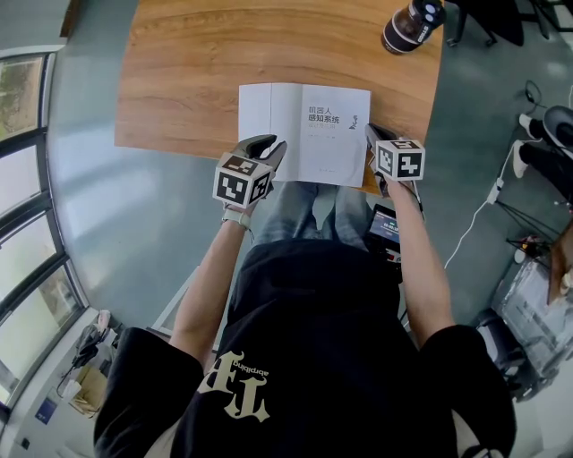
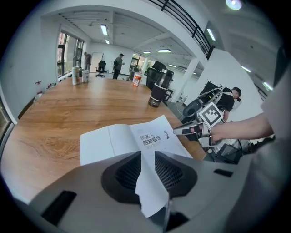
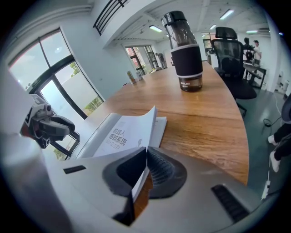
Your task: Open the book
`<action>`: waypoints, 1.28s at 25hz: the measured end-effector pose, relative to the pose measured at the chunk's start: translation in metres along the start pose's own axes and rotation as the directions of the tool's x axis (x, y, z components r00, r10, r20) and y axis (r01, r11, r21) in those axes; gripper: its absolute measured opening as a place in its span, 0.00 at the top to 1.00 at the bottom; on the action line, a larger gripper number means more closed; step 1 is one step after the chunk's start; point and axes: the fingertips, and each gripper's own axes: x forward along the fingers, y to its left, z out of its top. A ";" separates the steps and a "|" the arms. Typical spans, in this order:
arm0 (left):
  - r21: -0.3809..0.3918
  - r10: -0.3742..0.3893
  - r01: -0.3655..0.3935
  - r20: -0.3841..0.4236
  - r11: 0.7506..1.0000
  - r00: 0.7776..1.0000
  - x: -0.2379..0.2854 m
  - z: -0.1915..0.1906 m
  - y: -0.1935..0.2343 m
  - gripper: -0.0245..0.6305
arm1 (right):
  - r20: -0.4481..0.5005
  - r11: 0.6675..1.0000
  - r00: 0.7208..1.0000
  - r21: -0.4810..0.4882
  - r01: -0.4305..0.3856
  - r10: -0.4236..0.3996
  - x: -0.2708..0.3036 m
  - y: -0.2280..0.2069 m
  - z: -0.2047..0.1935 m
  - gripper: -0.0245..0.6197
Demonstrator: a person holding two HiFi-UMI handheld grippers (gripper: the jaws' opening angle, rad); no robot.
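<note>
A white book (image 1: 304, 132) lies open at the near edge of the wooden table (image 1: 188, 63), with its title page facing up. My left gripper (image 1: 271, 146) is at the book's near edge, close to the fold. In the left gripper view its jaws (image 2: 148, 157) are shut on a white leaf (image 2: 150, 186) of the book (image 2: 136, 139). My right gripper (image 1: 372, 134) is at the book's right near corner. In the right gripper view it (image 3: 146, 152) is shut on the right edge of the book (image 3: 120, 134), whose pages are lifted slightly.
A dark bottle (image 1: 412, 25) stands at the far right of the table and shows again in the right gripper view (image 3: 184, 50). The person's legs are under the table's near edge. Office chairs (image 3: 232, 54) stand to the right. Cables and a power strip (image 1: 497, 190) lie on the floor.
</note>
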 end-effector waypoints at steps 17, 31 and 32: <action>0.143 -0.102 0.095 0.045 0.985 0.994 0.070 0.024 -0.139 0.69 | 0.054 0.980 0.979 0.019 -0.198 0.197 -0.034 0.054 0.037 0.98; 0.069 0.050 -0.045 -0.071 0.997 0.996 0.112 0.008 -0.141 0.63 | -0.028 0.946 0.948 -0.064 -0.317 0.316 -0.030 0.071 0.041 0.98; 0.068 0.055 -0.050 -0.075 0.996 0.996 0.112 0.007 -0.140 0.63 | -0.034 0.945 0.947 -0.067 -0.321 0.320 -0.030 0.071 0.041 0.98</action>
